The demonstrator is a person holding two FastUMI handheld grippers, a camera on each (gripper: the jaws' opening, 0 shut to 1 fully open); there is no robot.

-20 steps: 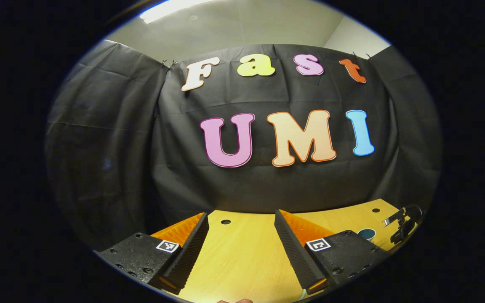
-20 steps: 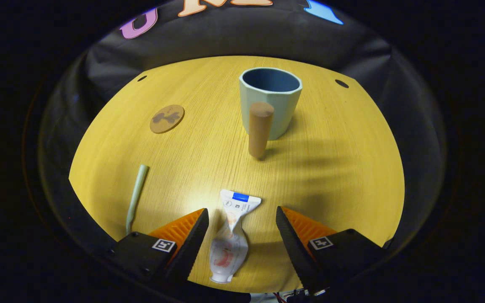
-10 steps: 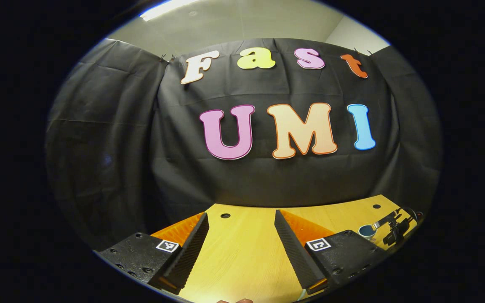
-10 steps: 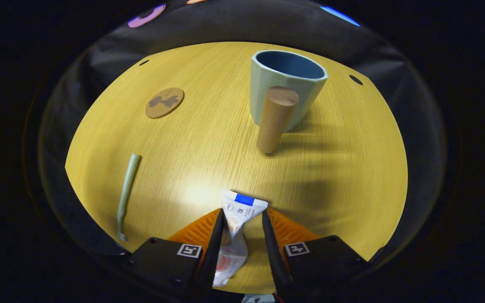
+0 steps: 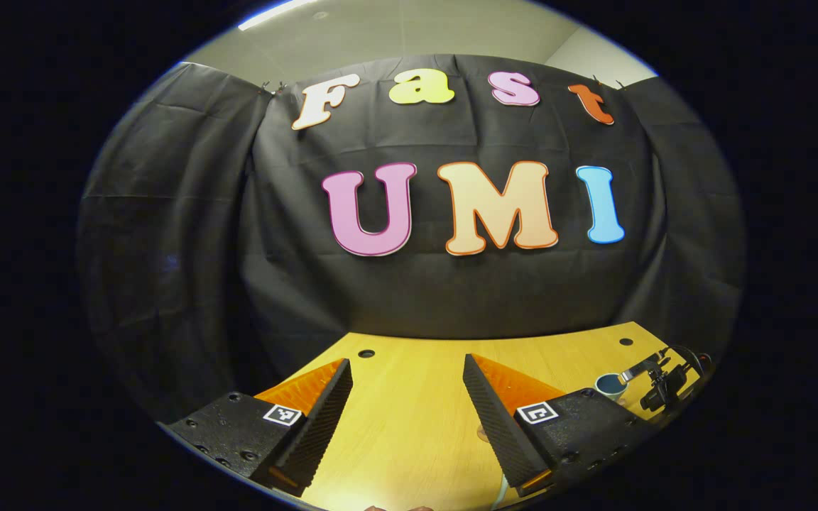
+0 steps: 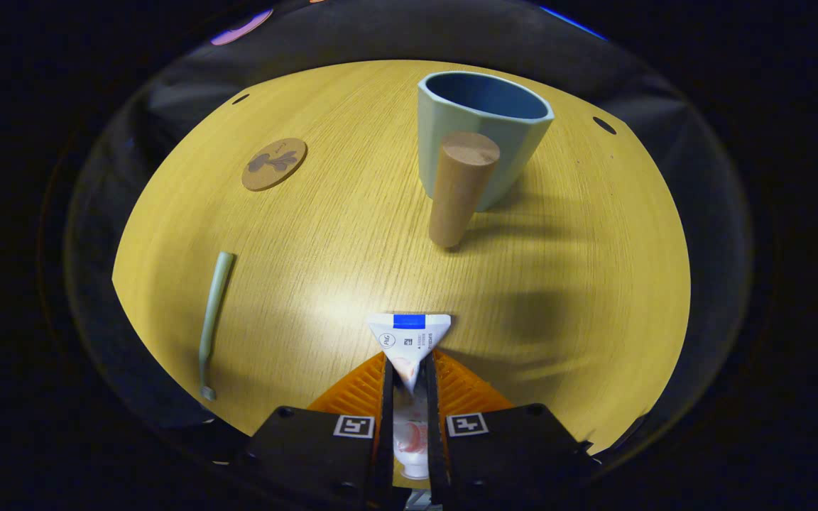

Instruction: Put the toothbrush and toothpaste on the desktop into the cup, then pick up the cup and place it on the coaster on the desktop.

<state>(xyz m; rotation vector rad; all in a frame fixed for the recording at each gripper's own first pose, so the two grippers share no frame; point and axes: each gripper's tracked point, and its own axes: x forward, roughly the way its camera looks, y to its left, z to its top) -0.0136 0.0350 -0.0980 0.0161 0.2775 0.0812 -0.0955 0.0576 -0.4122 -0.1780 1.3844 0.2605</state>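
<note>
Toothpaste tube (image 6: 409,341), crinkled, flat crimped end forward, pinched between right gripper (image 6: 407,369) fingers. Faceted cup (image 6: 481,138) with wooden handle beyond. Left gripper (image 5: 406,376) fingers wide apart.

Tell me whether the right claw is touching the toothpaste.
Touching. In the right gripper view, both fingers of the right claw press against the toothpaste, pinching the tube between them.

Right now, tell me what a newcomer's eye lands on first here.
The right gripper, at the near edge of the desktop, is shut on the toothpaste. Beyond it stands the cup, its wooden handle pointing this way. The toothbrush lies far left, the coaster behind it.
</note>
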